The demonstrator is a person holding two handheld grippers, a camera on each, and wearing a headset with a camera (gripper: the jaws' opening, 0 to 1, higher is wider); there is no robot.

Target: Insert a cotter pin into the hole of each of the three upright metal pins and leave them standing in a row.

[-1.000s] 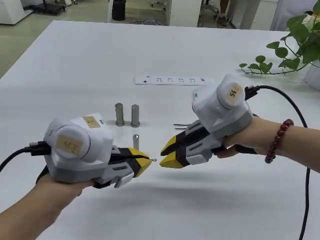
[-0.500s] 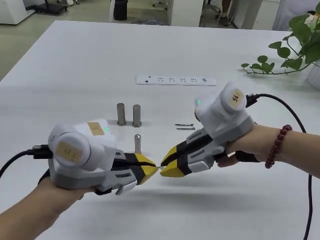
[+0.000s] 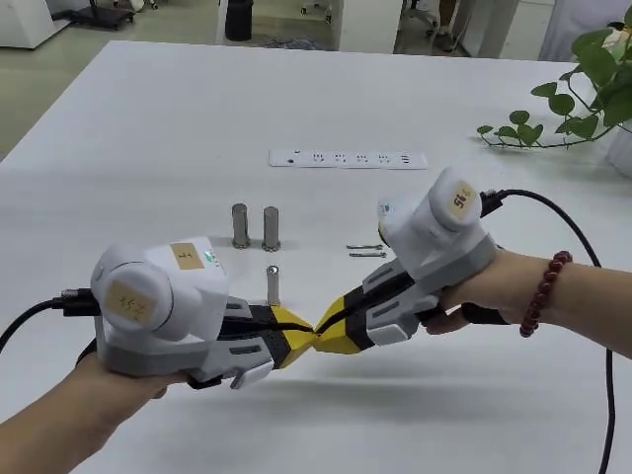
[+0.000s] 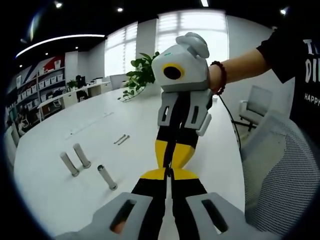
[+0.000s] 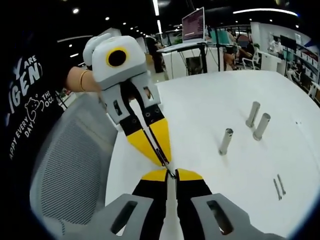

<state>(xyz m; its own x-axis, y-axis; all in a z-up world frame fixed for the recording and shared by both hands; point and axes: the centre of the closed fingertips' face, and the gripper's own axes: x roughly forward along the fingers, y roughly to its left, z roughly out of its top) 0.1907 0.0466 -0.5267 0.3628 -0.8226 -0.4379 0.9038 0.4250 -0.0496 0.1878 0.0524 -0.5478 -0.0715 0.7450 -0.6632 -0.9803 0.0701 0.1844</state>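
Nearest the person, the left gripper [image 3: 306,340] and the right gripper [image 3: 322,330] met tip to tip above the table [image 3: 138,128]. Each had its jaws drawn together to a thin slit. Whether a cotter pin sat pinched at the meeting point was too small to tell. Bare tabletop lay beneath and on both sides of them. In the left gripper view a mesh chair [image 4: 280,165] stood just past the near table edge.

Just beyond the tips stood one metal pin [image 3: 273,284], upright and alone. Farther back two more metal pins [image 3: 240,225] stood upright side by side, apart from the first. To their right two loose cotter pins [image 3: 365,251] lay flat on the table, close together. Open surface ran on to a white power strip [image 3: 348,158]. A potted plant [image 3: 583,89] trailed over the far right corner, and the table's far edge lay behind.

A second earlier a clear gap had separated the two sets of tips, and a small grey piece showed at the left gripper's tip. Half a second earlier they were almost touching. The three metal pins had not moved.
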